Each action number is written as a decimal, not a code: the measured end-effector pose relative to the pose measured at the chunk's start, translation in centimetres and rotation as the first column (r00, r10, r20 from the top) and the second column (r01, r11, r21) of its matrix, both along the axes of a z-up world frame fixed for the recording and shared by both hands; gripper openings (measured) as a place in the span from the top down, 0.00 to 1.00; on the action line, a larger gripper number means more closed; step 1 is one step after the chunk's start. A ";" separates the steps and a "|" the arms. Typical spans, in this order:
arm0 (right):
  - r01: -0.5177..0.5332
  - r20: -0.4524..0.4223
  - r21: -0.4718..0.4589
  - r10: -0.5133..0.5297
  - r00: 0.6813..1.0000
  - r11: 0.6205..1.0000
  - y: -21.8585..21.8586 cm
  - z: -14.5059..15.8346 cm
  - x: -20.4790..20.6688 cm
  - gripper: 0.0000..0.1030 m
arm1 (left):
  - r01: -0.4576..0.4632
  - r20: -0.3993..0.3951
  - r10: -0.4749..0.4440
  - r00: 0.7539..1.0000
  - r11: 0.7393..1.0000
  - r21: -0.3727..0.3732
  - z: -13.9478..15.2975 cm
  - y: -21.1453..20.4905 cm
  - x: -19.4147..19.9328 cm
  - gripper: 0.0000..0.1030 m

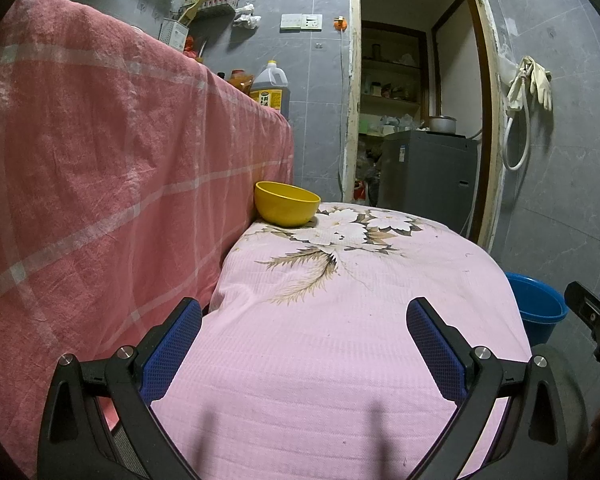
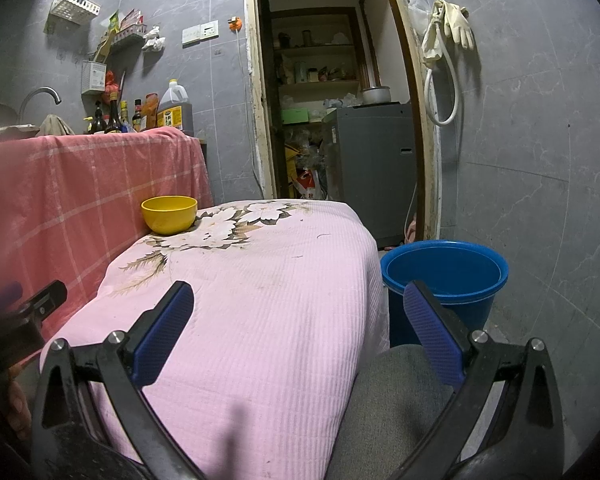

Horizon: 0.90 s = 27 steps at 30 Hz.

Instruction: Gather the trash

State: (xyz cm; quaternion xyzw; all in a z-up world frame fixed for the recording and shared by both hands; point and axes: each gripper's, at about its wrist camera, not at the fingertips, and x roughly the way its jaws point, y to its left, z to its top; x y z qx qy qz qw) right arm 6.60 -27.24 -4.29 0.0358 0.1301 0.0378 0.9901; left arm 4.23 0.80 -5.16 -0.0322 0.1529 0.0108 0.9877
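Note:
A yellow bowl (image 1: 286, 203) sits at the far left corner of a table covered with a pink floral cloth (image 1: 340, 340); it also shows in the right wrist view (image 2: 169, 213). A blue bucket (image 2: 444, 276) stands on the floor at the table's right side, partly seen in the left wrist view (image 1: 538, 306). My left gripper (image 1: 304, 320) is open and empty above the near part of the cloth. My right gripper (image 2: 299, 304) is open and empty over the table's near right edge. I see no loose trash on the cloth.
A counter draped in a red checked cloth (image 1: 100, 180) stands to the left, with bottles (image 2: 116, 116) and an oil jug (image 2: 175, 108) on top. A doorway behind shows shelves and a grey washing machine (image 2: 370, 160). Gloves and a hose (image 2: 446, 40) hang on the right wall.

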 end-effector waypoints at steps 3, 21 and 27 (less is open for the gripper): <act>0.003 -0.001 0.002 -0.003 1.000 1.000 0.2 0.0 0.0 0.00 | 0.000 0.001 0.000 1.000 1.000 -0.001 0.0 0.0 0.0 0.02; 0.003 -0.001 0.004 -0.003 1.000 1.000 0.2 0.0 0.0 0.00 | 0.002 0.003 -0.002 1.000 1.000 0.001 0.0 0.2 0.0 0.02; 0.005 -0.001 0.006 -0.005 1.000 1.000 0.3 -0.1 -0.1 0.00 | 0.003 0.004 -0.003 1.000 1.000 0.003 0.1 0.2 -0.1 0.02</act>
